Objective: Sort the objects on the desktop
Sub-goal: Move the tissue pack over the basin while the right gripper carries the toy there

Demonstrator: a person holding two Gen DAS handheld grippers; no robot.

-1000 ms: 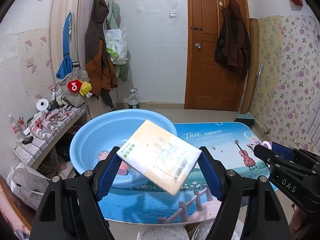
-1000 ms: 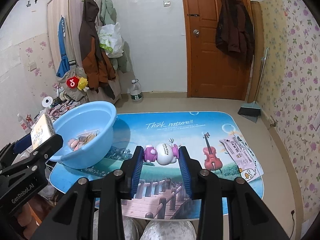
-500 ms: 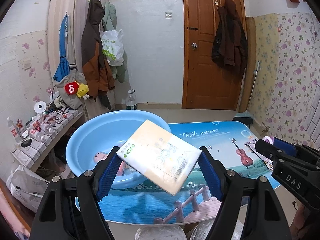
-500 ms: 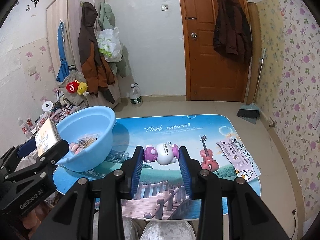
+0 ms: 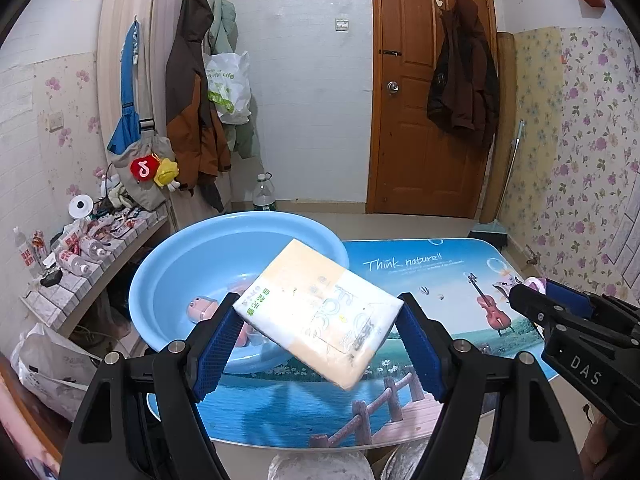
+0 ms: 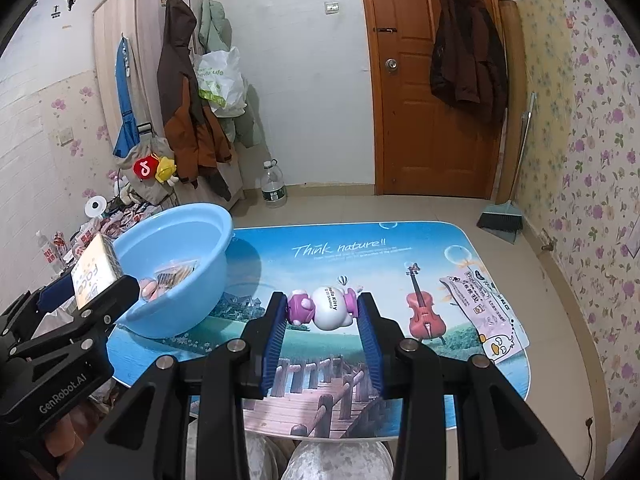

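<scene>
Left gripper [image 5: 318, 330] clamps a tissue pack [image 5: 320, 312] above the blue basin [image 5: 168, 276]; right gripper [image 6: 323, 326] pinches a cat figurine [image 6: 324, 307] over the table [image 6: 360, 252], wipes packet [image 6: 480, 304] lying nearby

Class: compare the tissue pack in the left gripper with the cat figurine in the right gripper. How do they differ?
The tissue pack is flat, rectangular and soft-wrapped in cream and white; the cat figurine is rounded, glossy, white and purple. The tissue pack is tilted beside the blue basin, with jaws wide; the cat figurine is over the table, with jaws narrower. Both are clamped and held aloft.
</scene>
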